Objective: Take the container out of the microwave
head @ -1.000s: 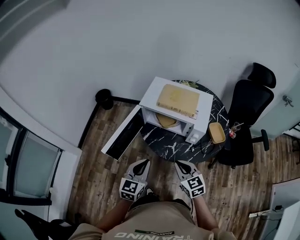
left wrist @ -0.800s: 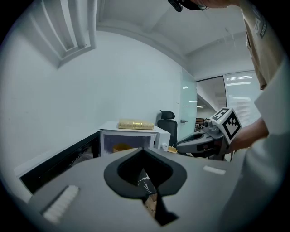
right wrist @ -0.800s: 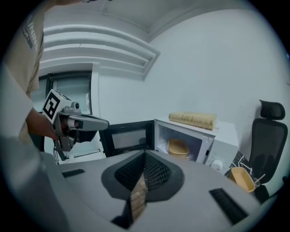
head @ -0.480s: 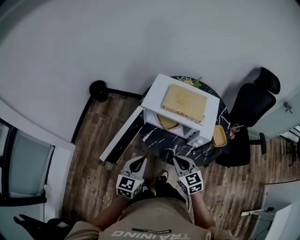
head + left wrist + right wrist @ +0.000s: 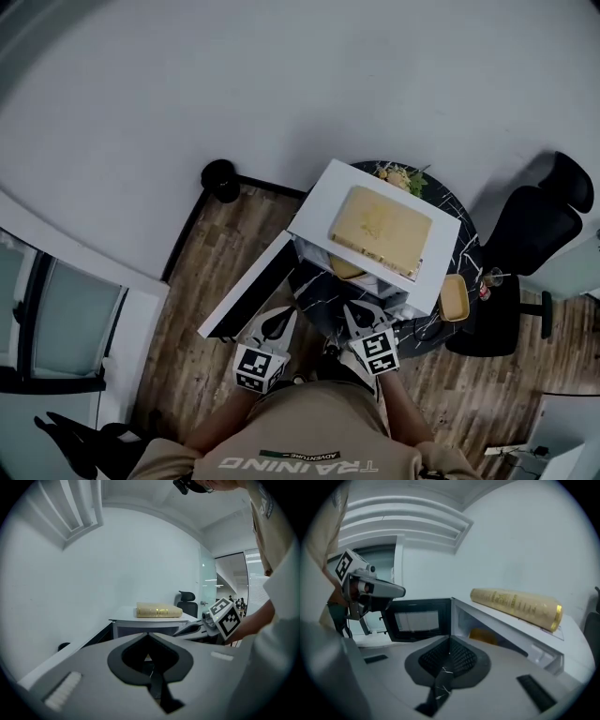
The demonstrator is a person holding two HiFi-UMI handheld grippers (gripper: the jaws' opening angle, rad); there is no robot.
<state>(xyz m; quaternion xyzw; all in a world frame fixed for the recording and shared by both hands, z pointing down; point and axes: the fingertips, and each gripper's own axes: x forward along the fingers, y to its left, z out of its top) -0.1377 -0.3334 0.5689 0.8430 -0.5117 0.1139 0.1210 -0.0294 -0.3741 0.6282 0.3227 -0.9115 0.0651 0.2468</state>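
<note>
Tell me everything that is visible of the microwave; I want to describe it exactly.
The microwave is a white box standing on a round, black marbled table. Its door, dark on the inside, stands swung wide open to the left. A yellowish container sits in the cavity, and a flat golden box lies on top.

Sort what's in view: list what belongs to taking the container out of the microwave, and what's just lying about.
For the job:
- microwave, its door open
- yellow container inside it
- left tongs and right tongs, both shut and empty

Lying about:
- gold box on top of the microwave
- yellow dish on the table
- flowers
- office chair
</note>
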